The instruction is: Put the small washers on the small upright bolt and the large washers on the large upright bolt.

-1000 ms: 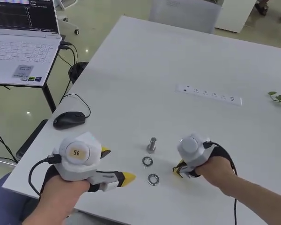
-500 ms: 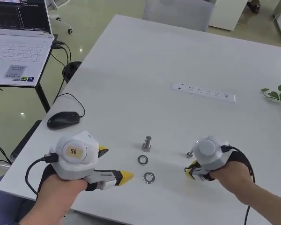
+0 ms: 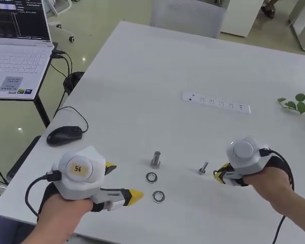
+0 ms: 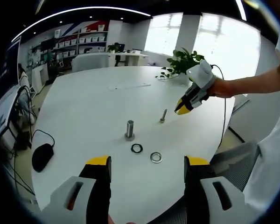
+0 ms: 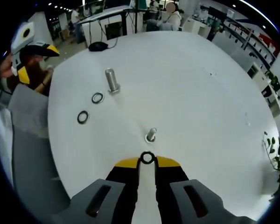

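Silver small round washer (image 5: 147, 157) is pinched in right gripper (image 3: 219, 175) jaws, just beside small grey upright bolt (image 3: 203, 168). Left gripper (image 3: 123, 180) jaws wide apart, empty. 2 big silver washers (image 3: 151, 177) lie by big grey upright bolt (image 3: 155, 159), nr white bench (image 3: 193, 66) near edge.

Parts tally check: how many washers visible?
3. Two washers lie on the table by the large bolt; one small washer is pinched in the right gripper. More could be hidden.
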Tool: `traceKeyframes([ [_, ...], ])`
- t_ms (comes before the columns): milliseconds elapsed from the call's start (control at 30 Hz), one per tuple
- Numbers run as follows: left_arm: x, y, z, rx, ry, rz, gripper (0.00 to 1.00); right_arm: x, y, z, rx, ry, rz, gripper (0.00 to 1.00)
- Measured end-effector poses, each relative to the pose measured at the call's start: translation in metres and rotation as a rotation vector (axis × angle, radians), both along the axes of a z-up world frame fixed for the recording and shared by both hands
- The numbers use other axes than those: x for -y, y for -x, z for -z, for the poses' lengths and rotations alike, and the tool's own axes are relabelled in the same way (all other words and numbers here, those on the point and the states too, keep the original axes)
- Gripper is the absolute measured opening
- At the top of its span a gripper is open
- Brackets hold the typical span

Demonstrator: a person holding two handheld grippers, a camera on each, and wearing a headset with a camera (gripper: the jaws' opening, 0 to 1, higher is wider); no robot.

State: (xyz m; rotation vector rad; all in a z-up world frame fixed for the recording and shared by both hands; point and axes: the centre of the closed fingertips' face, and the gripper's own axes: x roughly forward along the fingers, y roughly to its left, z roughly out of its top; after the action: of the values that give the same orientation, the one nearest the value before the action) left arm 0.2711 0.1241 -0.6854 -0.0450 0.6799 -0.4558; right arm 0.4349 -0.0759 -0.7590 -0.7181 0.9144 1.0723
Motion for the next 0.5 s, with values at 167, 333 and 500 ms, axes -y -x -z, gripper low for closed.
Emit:
traceKeyframes([
  [167,-0.001,0.0,0.0,0.0,-0.002,0.001,0.62,-0.004,-0.006,-0.007,0.018,0.006,-0.035,0.13],
  [333,-0.001,0.0,0.0,0.0,-0.004,0.003,0.62,-0.013,-0.011,-0.011,0.021,0.009,-0.062,0.13],
  [500,-0.001,-0.001,-0.001,0.003,-0.001,-0.001,0.62,-0.026,-0.015,-0.012,0.022,0.018,-0.105,0.13],
])
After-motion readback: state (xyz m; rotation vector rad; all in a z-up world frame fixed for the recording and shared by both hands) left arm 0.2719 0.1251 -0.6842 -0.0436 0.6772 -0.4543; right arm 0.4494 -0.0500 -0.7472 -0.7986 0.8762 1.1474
